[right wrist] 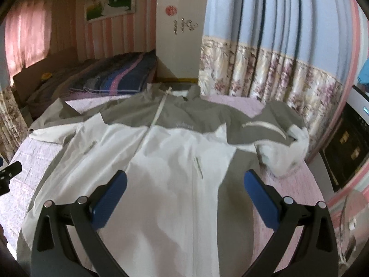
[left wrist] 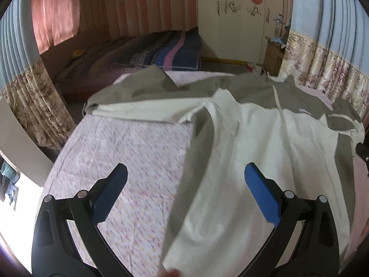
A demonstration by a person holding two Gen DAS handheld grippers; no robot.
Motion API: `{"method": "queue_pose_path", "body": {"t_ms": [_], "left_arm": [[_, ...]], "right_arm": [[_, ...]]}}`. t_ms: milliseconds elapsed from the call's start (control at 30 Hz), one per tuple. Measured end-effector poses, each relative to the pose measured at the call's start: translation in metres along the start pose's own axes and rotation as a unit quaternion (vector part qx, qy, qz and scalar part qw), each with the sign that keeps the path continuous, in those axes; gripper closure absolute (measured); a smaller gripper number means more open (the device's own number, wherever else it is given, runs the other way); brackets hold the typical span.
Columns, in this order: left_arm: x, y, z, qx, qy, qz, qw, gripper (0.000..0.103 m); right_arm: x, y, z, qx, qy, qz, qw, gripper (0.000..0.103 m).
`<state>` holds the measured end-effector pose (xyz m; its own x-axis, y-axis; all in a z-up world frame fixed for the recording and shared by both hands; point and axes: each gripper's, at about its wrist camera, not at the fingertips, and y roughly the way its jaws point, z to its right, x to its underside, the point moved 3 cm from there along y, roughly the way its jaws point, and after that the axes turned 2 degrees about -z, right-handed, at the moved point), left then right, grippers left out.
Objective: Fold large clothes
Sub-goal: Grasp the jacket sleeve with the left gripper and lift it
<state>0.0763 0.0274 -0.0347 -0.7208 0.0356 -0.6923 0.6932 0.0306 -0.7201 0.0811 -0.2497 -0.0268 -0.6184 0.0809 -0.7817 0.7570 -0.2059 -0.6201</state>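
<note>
A large white and grey zip jacket (right wrist: 166,152) lies front up on a pink patterned bed sheet (left wrist: 120,161), collar at the far end. Its left sleeve (left wrist: 138,108) stretches out flat to the left; its right sleeve (right wrist: 283,147) is bunched at the right. My left gripper (left wrist: 185,180) is open and empty, above the jacket's left side edge (left wrist: 184,196). My right gripper (right wrist: 184,182) is open and empty, above the jacket's lower front. The tip of the left gripper shows at the left edge of the right wrist view (right wrist: 9,173).
A second bed with a dark striped blanket (left wrist: 166,48) lies beyond. A white wardrobe (left wrist: 239,18) stands at the back. Blue and floral curtains (right wrist: 276,69) hang on the right, with a dark appliance (right wrist: 346,143) beside them. A wooden nightstand (left wrist: 273,57) is at the far right.
</note>
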Motion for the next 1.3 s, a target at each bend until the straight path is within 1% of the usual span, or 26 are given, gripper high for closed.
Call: {"method": "queue_pose_path", "body": {"t_ms": [33,100,133,200,233,267,333,367,467,533,567,633,700,767,833,867,900,933,1000,1033,1100,1133,1167,1200,1267,1300], "left_arm": [[-0.003,0.004,-0.005,-0.007,0.000,0.001,1.0000,0.003],[-0.011,0.019,-0.017,-0.007,-0.011,-0.009,0.9999,0.003],[-0.018,0.030,-0.028,-0.001,-0.028,-0.018,0.9995,0.003],[-0.030,0.048,-0.052,-0.009,-0.065,-0.027,0.9974,0.003],[-0.037,0.057,-0.064,-0.017,-0.082,-0.028,0.9961,0.003],[-0.044,0.065,-0.077,-0.025,-0.098,-0.028,0.9945,0.003],[-0.061,0.086,-0.108,-0.055,-0.135,-0.023,0.9890,0.003],[-0.071,0.099,-0.125,-0.063,-0.152,-0.020,0.9861,0.003],[-0.088,0.133,-0.160,-0.066,-0.178,-0.036,0.9811,0.003],[-0.097,0.160,-0.185,-0.081,-0.195,-0.052,0.9762,0.003],[-0.103,0.176,-0.199,-0.083,-0.200,-0.062,0.9742,0.003],[-0.108,0.195,-0.217,-0.078,-0.219,-0.066,0.9705,0.005],[-0.110,0.215,-0.238,-0.081,-0.252,-0.073,0.9615,0.008],[-0.112,0.233,-0.254,-0.064,-0.289,-0.083,0.9516,0.012],[-0.108,0.251,-0.266,-0.036,-0.334,-0.099,0.9367,0.016],[-0.106,0.263,-0.272,-0.027,-0.354,-0.109,0.9286,0.019],[-0.105,0.270,-0.274,-0.026,-0.364,-0.114,0.9242,0.021],[-0.105,0.276,-0.277,-0.028,-0.372,-0.115,0.9206,0.021],[-0.111,0.281,-0.281,-0.052,-0.373,-0.105,0.9206,0.024],[-0.116,0.286,-0.285,-0.058,-0.374,-0.105,0.9198,0.028],[-0.124,0.295,-0.296,-0.068,-0.385,-0.104,0.9143,0.029],[-0.126,0.297,-0.295,-0.074,-0.387,-0.105,0.9133,0.037],[-0.130,0.301,-0.298,-0.081,-0.386,-0.105,0.9130,0.054],[-0.134,0.304,-0.301,-0.081,-0.386,-0.106,0.9129,0.061],[-0.138,0.310,-0.303,-0.072,-0.392,-0.109,0.9108,0.086],[-0.139,0.309,-0.305,-0.071,-0.394,-0.109,0.9099,0.087]], "right_arm": [[-0.003,0.002,-0.001,-0.002,-0.013,0.010,1.000,0.002],[-0.009,0.012,-0.008,0.031,-0.058,0.016,0.998,0.002],[-0.013,0.020,-0.011,0.066,-0.088,0.017,0.994,0.002],[-0.018,0.030,-0.014,0.108,-0.115,0.015,0.987,0.002],[-0.022,0.034,-0.015,0.125,-0.125,0.019,0.984,0.002],[-0.027,0.037,-0.017,0.134,-0.136,0.035,0.981,0.002],[-0.036,0.044,-0.018,0.126,-0.151,0.052,0.979,0.002],[-0.041,0.048,-0.019,0.124,-0.155,0.051,0.979,0.002],[-0.056,0.064,-0.014,0.099,-0.159,0.046,0.981,0.002],[-0.065,0.077,-0.009,0.089,-0.152,0.039,0.984,0.002],[-0.070,0.085,-0.005,0.077,-0.148,0.034,0.985,0.002],[-0.074,0.100,-0.001,0.065,-0.142,0.022,0.987,0.002],[-0.076,0.112,0.001,0.070,-0.141,0.016,0.987,0.002],[-0.077,0.120,0.003,0.080,-0.136,0.014,0.987,0.002],[-0.075,0.126,0.004,0.072,-0.127,0.006,0.989,0.002],[-0.074,0.131,0.005,0.065,-0.120,0.000,0.991,0.002],[-0.072,0.133,0.005,0.061,-0.117,-0.004,0.991,0.002],[-0.073,0.137,0.006,0.059,-0.115,-0.007,0.992,0.002],[-0.070,0.142,0.007,0.057,-0.111,-0.013,0.992,0.002],[-0.070,0.143,0.008,0.057,-0.110,-0.015,0.992,0.002],[-0.069,0.146,0.009,0.048,-0.102,-0.021,0.993,0.002],[-0.069,0.147,0.011,0.044,-0.098,-0.023,0.994,0.002],[-0.069,0.147,0.012,0.036,-0.092,-0.025,0.995,0.002],[-0.069,0.147,0.013,0.032,-0.088,-0.026,0.995,0.002],[-0.070,0.148,0.015,0.025,-0.082,-0.026,0.996,0.002],[-0.070,0.149,0.015,0.021,-0.080,-0.026,0.996,0.002]]}}
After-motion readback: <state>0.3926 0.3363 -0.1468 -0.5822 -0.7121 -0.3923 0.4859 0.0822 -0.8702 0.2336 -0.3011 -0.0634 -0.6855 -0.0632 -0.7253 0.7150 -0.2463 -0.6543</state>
